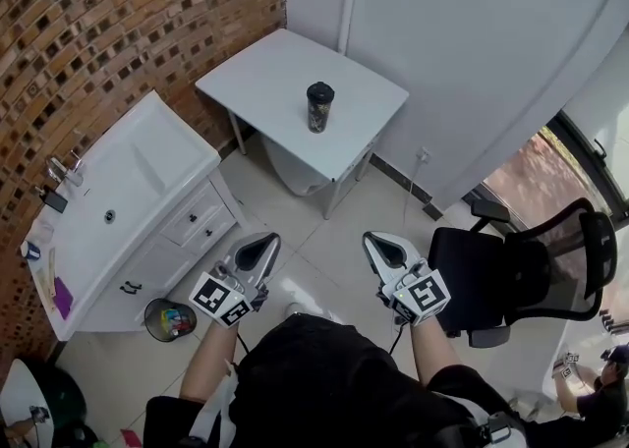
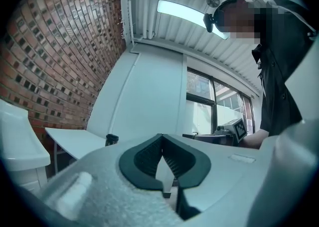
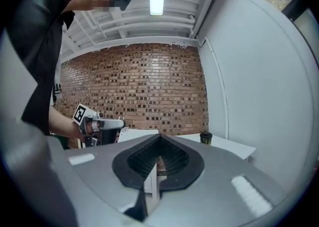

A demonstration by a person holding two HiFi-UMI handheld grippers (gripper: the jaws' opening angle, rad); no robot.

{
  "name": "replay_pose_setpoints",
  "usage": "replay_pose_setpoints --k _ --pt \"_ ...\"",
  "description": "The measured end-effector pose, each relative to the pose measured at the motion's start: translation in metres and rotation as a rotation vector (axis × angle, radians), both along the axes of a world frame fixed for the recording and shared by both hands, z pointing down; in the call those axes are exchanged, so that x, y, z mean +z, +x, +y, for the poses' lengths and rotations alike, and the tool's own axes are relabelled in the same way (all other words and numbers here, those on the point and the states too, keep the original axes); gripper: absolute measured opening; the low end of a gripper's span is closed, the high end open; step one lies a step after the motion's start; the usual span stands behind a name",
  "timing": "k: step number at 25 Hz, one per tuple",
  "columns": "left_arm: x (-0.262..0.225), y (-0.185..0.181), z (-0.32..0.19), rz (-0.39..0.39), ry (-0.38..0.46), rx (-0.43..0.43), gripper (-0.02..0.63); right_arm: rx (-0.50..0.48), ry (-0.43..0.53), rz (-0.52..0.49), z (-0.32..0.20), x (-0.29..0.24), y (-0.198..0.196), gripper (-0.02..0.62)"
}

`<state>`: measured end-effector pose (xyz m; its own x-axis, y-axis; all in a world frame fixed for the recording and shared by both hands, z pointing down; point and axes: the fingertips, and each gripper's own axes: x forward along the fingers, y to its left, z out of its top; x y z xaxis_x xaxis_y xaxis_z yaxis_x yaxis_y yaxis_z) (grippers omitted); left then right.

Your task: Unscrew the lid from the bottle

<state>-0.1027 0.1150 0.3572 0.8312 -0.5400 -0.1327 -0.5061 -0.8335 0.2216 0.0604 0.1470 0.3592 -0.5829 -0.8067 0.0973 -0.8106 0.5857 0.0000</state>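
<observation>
Head view: bottle stands upright on the white surface, upper middle of frame, with its black lid on. Left tool and right tool sit low in frame over the floor tiles, well apart from the bottle. Each has its jaws pressed together on nothing.

Step judged: approach; unscrewing not begun. The next move likely calls for bringing both tools up to the surface and spreading the jaws. One would clamp the body while the other grips the lid to twist.

Bottle: dark cylinder with a patterned wrap, probably slick. Lid round. Surface smooth, matte, square-cornered. Tool pads black and ribbed, set in grey shells. Rough brick wall at upper left; white sink cabinet at left.
</observation>
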Motion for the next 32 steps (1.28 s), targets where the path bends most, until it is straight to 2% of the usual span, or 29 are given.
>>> replay_pose_setpoints --k 4,9,13,16,20,23,32 --pt "0.006 -0.004 -0.023 -0.002 -0.015 -0.002 0.002 -0.011 -0.007 -0.014 -0.024 0.003 -0.011 0.005" --pt "0.01 0.009 -0.048 0.002 -0.027 0.014 0.002 -0.026 -0.042 -0.03 -0.053 0.011 -0.009 0.005" --pt "0.02 0.026 -0.079 0.003 -0.042 0.04 0.002 -0.04 -0.024 -0.011 -0.09 0.022 0.007 0.005" --pt "0.02 0.052 -0.11 0.01 -0.022 0.048 0.002 -0.07 -0.03 -0.012 -0.125 0.023 0.026 0.005" --pt "0.016 0.079 -0.159 0.002 0.002 0.01 0.003 -0.072 -0.013 -0.017 -0.188 0.016 0.05 0.005" --pt "0.013 0.094 -0.194 -0.003 0.018 -0.038 0.003 -0.111 0.009 -0.031 -0.231 0.01 0.06 0.005" --pt "0.011 0.13 -0.266 -0.043 0.03 -0.125 0.003 -0.23 0.017 -0.025 -0.31 0.011 0.082 0.005"
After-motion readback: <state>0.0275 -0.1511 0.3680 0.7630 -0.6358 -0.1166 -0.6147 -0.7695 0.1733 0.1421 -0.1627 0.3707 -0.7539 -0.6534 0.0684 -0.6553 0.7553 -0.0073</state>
